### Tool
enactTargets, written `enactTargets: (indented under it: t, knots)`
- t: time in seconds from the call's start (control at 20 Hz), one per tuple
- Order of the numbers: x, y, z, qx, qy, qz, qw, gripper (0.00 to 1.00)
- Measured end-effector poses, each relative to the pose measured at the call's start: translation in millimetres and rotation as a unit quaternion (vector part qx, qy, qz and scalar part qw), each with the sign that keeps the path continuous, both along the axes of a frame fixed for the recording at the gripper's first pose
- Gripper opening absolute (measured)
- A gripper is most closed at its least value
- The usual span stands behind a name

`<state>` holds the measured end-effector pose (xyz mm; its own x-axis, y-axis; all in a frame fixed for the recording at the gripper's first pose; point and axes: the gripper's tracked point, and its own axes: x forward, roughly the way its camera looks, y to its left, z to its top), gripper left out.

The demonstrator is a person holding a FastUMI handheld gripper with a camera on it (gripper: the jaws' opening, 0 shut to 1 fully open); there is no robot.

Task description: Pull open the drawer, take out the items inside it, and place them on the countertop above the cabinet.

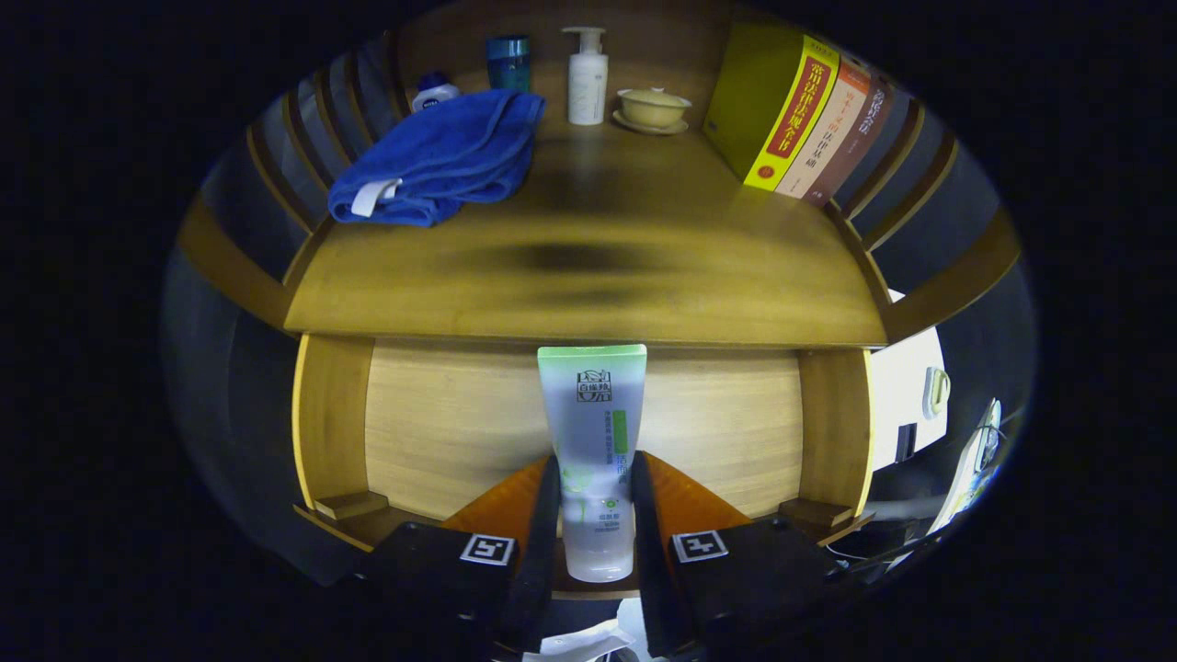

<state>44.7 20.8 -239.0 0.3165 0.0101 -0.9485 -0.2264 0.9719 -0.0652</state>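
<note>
The gripper (594, 483) was clamped on a tube (593, 460), both fingers pressing its lower sides, so the jaws stood narrow around it. The tube's long axis ran straight ahead along the fingers: its flat crimped end pointed away from the gripper, toward the countertop (588, 276), and its rounded cap end sat back between the finger bases. It was held over the open drawer (441, 423), whose pale wooden bottom spread to both sides of the fingers and whose side walls rose well out to the left and right.

Beyond the fingers, from left to right on the countertop: a folded blue towel (441, 156) with a small round jar (434, 92) behind it, a teal cup (508, 62), a white pump bottle (587, 78), a lidded yellow bowl (653, 108) on its saucer, and three books (800, 115) standing together, leaning against the slatted rail.
</note>
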Motion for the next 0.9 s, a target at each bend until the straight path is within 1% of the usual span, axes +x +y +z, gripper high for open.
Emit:
enactTargets:
  t: [0.3, 0.55, 0.75, 0.9]
  knots:
    - [32, 1, 38, -0.014, -0.025, 0.017, 0.999, 0.49]
    - [68, 5, 44, -0.019, -0.037, 0.016, 0.999, 0.48]
    - [99, 8, 43, -0.025, -0.041, 0.024, 0.999, 0.49]
    - [122, 8, 39, -0.028, -0.049, 0.017, 0.998, 0.49]
